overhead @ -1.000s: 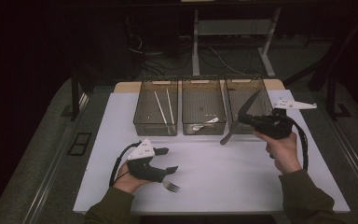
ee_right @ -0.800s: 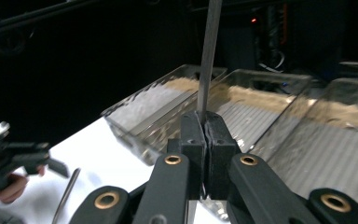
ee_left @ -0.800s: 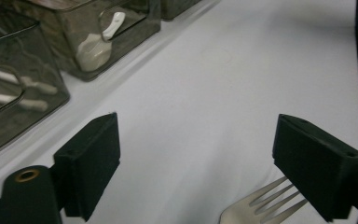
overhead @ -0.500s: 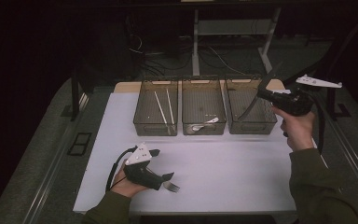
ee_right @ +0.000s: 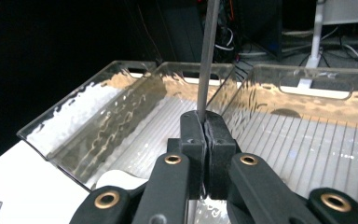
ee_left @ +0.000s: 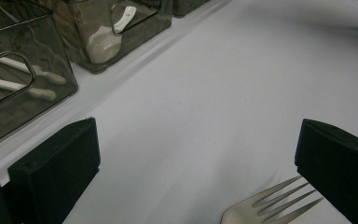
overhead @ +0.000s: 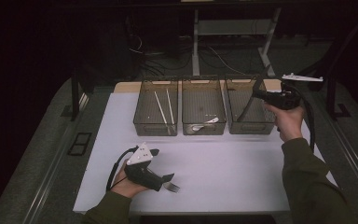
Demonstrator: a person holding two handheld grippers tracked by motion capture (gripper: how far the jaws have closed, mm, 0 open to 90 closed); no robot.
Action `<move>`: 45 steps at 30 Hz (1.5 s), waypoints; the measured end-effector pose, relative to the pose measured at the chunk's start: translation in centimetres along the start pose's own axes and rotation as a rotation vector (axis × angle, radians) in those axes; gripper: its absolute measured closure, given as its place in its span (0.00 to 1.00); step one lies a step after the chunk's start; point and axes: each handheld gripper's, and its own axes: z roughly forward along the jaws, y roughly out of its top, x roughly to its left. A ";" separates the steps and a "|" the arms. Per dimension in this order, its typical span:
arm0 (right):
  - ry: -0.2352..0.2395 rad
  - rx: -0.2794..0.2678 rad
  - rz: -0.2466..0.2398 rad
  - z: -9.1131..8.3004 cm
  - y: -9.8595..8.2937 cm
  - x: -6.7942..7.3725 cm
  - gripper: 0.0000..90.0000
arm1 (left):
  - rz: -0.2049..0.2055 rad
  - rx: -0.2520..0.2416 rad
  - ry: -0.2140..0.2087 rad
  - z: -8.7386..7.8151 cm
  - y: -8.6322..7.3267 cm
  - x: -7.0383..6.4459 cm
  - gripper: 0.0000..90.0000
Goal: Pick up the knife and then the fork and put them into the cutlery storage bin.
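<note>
- The right claw point(overhead: 261, 94) is clamped on a knife point(overhead: 249, 102) over the right bin point(overhead: 242, 126).
- The left claw point(overhead: 167, 179) is wide apart around a fork point(overhead: 171, 187) on the surface point(overhead: 233, 163).

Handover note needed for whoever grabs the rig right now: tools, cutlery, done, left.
Right tool: shut on a knife, held over the right bin, not released.
Left tool: open, low on the table, jaws either side of the fork, no grip.
Done: chopsticks in the left bin, spoon in the middle bin.
Left: drop the knife, then pick up and bin the fork.
</note>
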 end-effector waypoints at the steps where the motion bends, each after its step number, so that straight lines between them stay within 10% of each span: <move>1: 0.000 0.007 0.006 0.2 -0.1 0.0 0.98 | -0.001 0.001 -0.002 0.0 0.0 0.0 0.00; 30: -0.230 0.214 -0.133 -2.5 -0.1 -2.9 0.98 | -0.018 -0.005 -0.017 -0.1 0.1 0.1 0.00; 45: -0.251 0.296 -0.208 3.5 0.5 -1.5 0.98 | -0.014 -0.015 -0.016 -0.3 0.2 0.2 0.00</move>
